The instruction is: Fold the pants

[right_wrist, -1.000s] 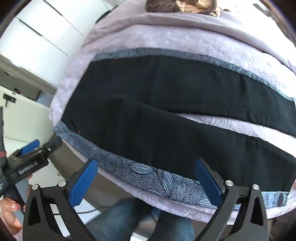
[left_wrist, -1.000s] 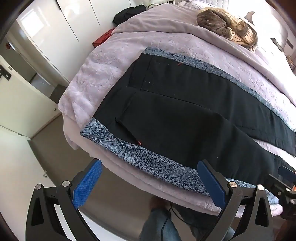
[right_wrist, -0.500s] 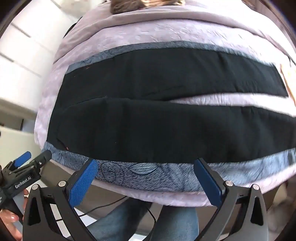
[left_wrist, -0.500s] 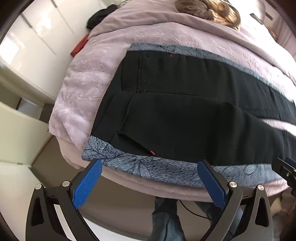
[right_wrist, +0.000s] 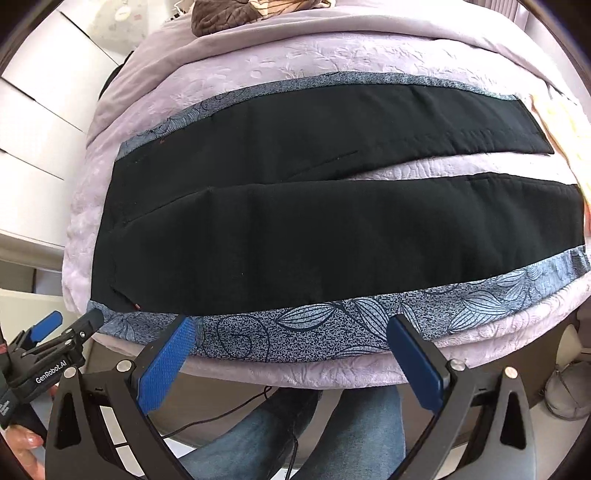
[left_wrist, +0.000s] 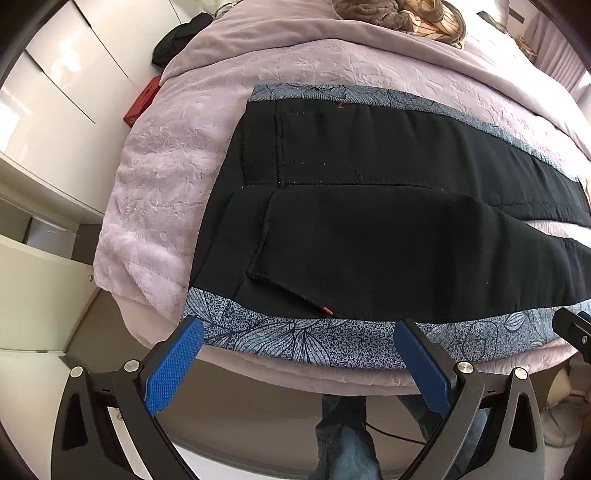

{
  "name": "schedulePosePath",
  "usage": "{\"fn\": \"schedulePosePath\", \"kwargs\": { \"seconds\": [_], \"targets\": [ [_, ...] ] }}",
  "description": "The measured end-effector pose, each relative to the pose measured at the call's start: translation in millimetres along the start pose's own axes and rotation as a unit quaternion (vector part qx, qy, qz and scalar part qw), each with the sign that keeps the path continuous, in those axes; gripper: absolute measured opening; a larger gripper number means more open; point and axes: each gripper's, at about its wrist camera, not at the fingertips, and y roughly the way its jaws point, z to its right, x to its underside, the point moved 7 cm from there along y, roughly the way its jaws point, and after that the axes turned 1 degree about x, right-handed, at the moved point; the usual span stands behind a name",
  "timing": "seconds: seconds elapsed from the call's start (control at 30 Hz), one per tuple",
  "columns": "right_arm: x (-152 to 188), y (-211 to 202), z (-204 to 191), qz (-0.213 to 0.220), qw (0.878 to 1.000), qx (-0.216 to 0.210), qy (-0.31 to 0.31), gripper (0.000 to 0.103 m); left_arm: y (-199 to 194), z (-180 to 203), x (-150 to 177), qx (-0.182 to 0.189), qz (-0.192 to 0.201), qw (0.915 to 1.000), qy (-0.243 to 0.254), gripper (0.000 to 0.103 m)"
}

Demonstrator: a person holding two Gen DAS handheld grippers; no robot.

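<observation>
We are in a home bedroom: a bed under a quilted lilac bedspread (left_wrist: 177,155), glossy white wardrobe doors (left_wrist: 66,74) at left, crumpled brown clothes (left_wrist: 388,14) at its far end.

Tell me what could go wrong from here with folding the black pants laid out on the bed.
1. The black pants with grey patterned side stripes have their near stripe along the edge of the lilac quilted bedspread; a clumsy pinch might drag them off.
2. Both the left gripper and right gripper are open at that edge and could catch the bedspread along with the stripe.
3. The legs lie apart with a gap, so the fold may come out uneven.
</observation>
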Motion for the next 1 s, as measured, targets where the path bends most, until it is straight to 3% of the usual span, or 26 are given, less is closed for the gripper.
{"fn": "schedulePosePath", "kwargs": {
  "seconds": [1.0],
  "targets": [
    [-8.7, -1.8, 5.2, 0.003, 1.0, 0.004, 0.004, 0.103, 0.1, 5.9, -8.8, -0.003, 0.0, 1.0, -0.001, 0.103]
  ]
}}
